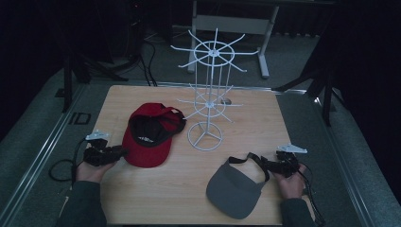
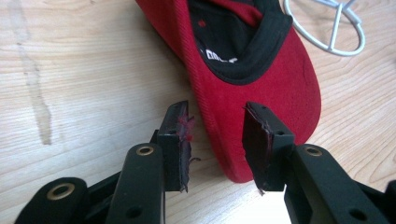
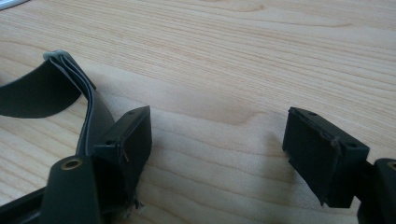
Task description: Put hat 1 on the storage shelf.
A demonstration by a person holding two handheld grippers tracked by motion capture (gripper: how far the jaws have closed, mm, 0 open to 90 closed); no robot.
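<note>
Jaws of the left gripper (image 2: 217,140) are spread astride the red cap (image 2: 261,93) brim, unpressed. The right gripper (image 3: 217,154) is held wide open beside the grey visor (image 1: 236,189) strap.

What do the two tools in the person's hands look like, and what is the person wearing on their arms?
Each tool is black with two blocky jaws ending in flat pads. The left tool has frayed pads with red fluff stuck on them. The right tool looks the same. Each carries a grey three-cornered plate on top and trails a black cable. The sleeves are dark grey-green.
</note>
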